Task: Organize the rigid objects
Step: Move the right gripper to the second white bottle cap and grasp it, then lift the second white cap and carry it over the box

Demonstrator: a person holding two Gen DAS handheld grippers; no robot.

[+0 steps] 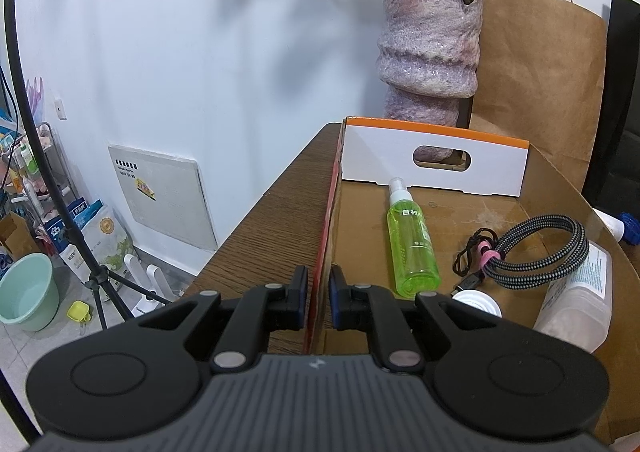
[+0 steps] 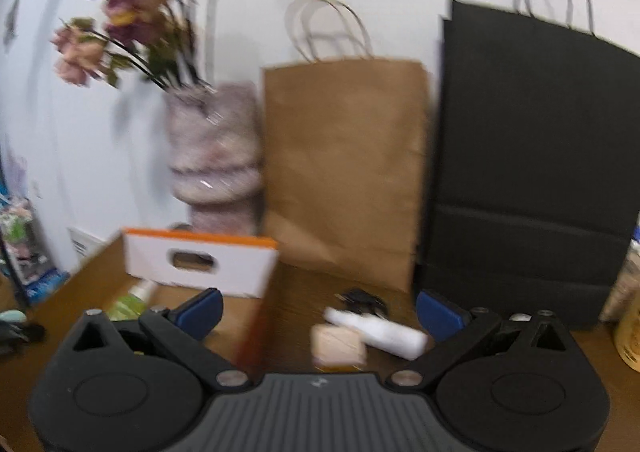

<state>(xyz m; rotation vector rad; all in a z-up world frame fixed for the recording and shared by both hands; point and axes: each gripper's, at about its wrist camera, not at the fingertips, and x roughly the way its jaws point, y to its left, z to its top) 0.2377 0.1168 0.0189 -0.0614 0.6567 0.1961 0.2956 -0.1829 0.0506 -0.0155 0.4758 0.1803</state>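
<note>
Where a wooden table (image 1: pixel 260 228) meets a white wall (image 1: pixel 200 31), the left gripper (image 1: pixel 318 294) clamps the cardboard box (image 1: pixel 540 179) wall; green spray bottle (image 1: pixel 412 244) inside, label unreadable. Right gripper (image 2: pixel 318 310) released, empty.

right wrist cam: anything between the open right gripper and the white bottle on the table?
Right wrist view: a small beige block lies just ahead of the right gripper, touching the white bottle. Otherwise bare wooden table. The view is blurred.
</note>
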